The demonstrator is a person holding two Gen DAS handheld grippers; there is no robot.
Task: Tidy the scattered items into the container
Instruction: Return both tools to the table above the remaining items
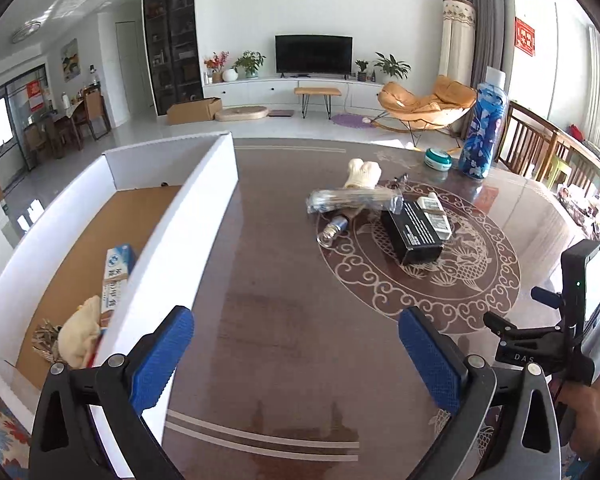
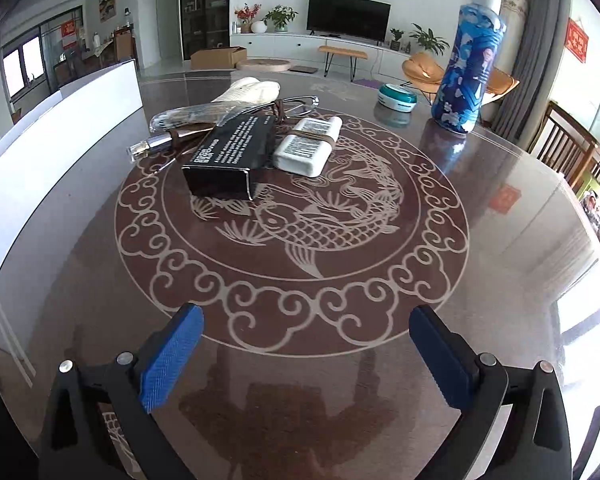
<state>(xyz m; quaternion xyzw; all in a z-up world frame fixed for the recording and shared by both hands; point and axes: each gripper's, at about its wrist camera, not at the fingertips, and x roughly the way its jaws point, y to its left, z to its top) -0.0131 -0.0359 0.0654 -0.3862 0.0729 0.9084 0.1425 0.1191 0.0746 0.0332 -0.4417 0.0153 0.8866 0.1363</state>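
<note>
A white cardboard box (image 1: 204, 216) with a brown floor stands at the table's left; its wall also shows in the right wrist view (image 2: 60, 128). Inside lie a toothpaste carton (image 1: 118, 276), a cream glove (image 1: 80, 336) and a bunch of keys (image 1: 44, 340). On the table's middle lie a black carton (image 2: 230, 152), a white charger (image 2: 308, 146), a clear bag (image 2: 196, 114), a small glass bottle (image 2: 152, 146), a cream glove (image 2: 248, 90) and glasses (image 2: 296, 102). My left gripper (image 1: 296, 356) is open and empty beside the box wall. My right gripper (image 2: 306, 356) is open and empty, short of the pile.
A tall blue patterned bottle (image 2: 470, 60) and a teal round tin (image 2: 396, 98) stand at the table's far right. Wooden chairs (image 2: 572, 148) line the right side. The right handheld device (image 1: 572, 320) shows in the left wrist view.
</note>
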